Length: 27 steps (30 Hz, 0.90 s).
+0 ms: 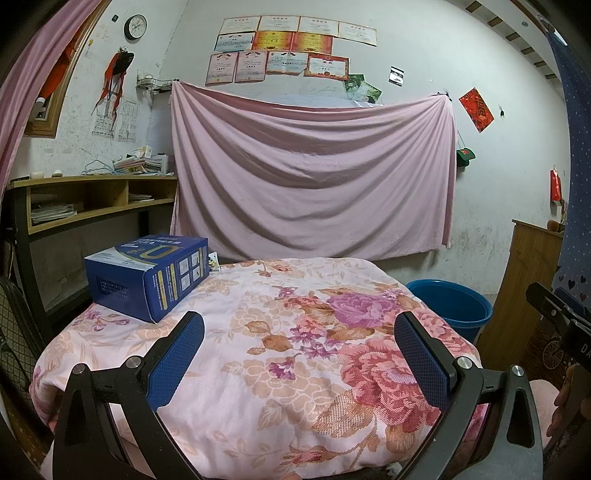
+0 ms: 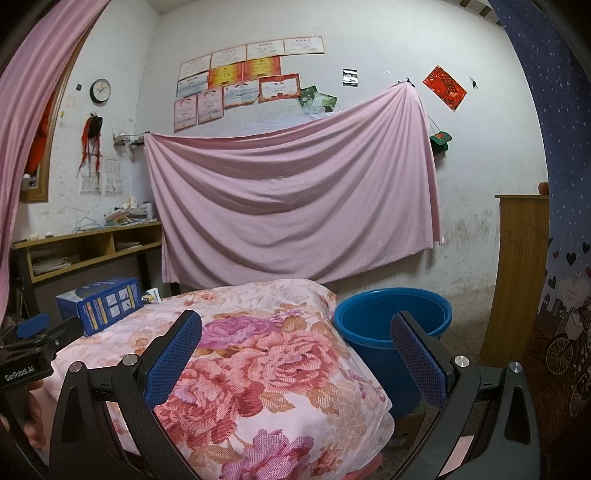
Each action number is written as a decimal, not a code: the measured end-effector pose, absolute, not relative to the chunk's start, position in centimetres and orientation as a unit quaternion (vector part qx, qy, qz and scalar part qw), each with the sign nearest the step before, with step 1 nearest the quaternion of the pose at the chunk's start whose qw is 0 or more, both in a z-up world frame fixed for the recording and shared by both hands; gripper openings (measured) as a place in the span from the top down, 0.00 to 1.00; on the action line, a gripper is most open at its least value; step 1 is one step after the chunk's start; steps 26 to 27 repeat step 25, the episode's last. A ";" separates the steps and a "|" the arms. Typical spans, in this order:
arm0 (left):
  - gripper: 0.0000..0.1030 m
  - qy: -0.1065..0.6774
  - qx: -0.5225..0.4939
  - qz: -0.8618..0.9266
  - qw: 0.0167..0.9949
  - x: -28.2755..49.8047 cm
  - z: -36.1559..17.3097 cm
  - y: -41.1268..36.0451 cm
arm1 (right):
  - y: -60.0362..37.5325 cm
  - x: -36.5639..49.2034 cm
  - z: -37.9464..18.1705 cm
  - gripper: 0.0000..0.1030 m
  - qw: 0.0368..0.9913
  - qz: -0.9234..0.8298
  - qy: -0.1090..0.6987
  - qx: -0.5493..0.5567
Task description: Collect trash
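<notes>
left gripper [image 1: 299, 347]: jaws wide, empty, over floral quilt [image 1: 280, 354] | right gripper [image 2: 295, 347]: jaws wide, empty, above quilt's right edge | blue box [image 1: 147, 277]: ahead-left of left gripper, near quilt's far-left edge | blue bucket [image 2: 391, 325]: ahead-right, just beside quilt

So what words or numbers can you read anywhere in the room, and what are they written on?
"GenRobot.AI": on the black body of the left gripper, seen from the right wrist view.
"DA": cut-off letters on the right gripper, at the frame edge.
Big "D": on the blue box; its small print is too small to read.
Certificates, red paper, wall calendar, clock numbers: too blurred to read.
</notes>
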State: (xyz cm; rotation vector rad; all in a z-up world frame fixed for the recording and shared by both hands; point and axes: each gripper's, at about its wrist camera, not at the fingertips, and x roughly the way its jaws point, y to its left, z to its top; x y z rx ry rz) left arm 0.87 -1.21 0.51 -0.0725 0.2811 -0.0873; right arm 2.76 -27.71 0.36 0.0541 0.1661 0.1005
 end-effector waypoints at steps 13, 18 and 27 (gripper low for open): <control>0.02 0.151 -0.021 -0.027 0.988 1.0 0.1 -1.5 | -27.6 2.7 0.4 0.00 0.995 0.050 0.084 0.028; 0.02 0.151 -0.020 -0.020 0.988 1.0 -0.5 -1.5 | -27.6 2.7 0.4 0.00 0.995 0.050 0.085 0.028; 0.02 0.155 -0.020 -0.010 0.988 1.7 -0.7 -1.1 | -27.0 2.7 0.1 0.00 0.994 0.050 0.090 0.025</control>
